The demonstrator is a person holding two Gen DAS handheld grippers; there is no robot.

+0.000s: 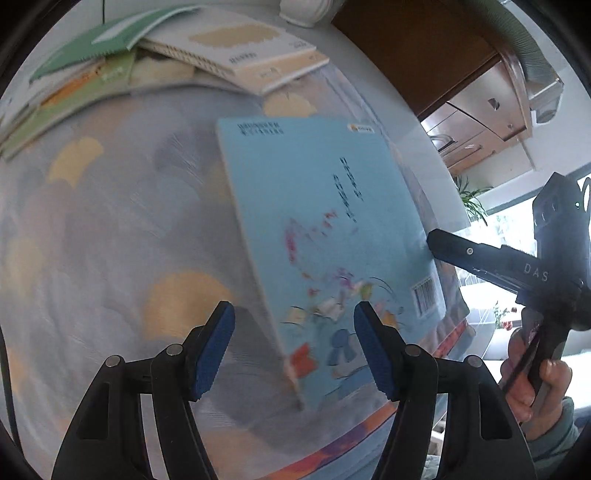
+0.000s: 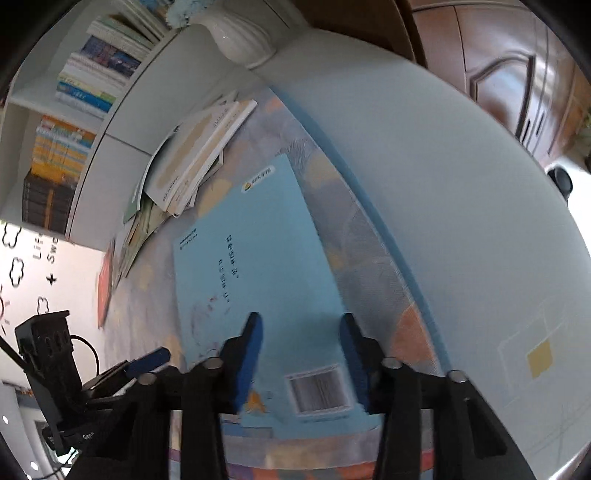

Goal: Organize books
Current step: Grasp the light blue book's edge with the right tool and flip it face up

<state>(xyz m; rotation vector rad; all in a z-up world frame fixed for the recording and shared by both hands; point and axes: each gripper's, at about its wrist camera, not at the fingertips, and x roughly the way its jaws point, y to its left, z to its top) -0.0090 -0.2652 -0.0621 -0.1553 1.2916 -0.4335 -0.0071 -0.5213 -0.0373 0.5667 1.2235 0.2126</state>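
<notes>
A light blue book (image 1: 317, 236) lies on the patterned tablecloth (image 1: 110, 229), back cover up with a barcode at its near corner. It looks slightly lifted at its near left corner. My left gripper (image 1: 295, 350) is open, its blue pads on either side of the book's near left edge. My right gripper (image 2: 301, 358) is open just above the book's (image 2: 258, 266) barcode end; in the left wrist view its finger (image 1: 465, 251) meets the book's right edge. A messy pile of books (image 1: 177, 55) lies at the far end of the table, also in the right wrist view (image 2: 192, 158).
A white bookshelf (image 2: 66, 110) holding several books stands behind the pile. A white vase (image 2: 240, 33) sits on its top. A white wall panel (image 2: 461, 221) runs along the table's right side. Wooden cabinets (image 2: 517, 81) are beyond it.
</notes>
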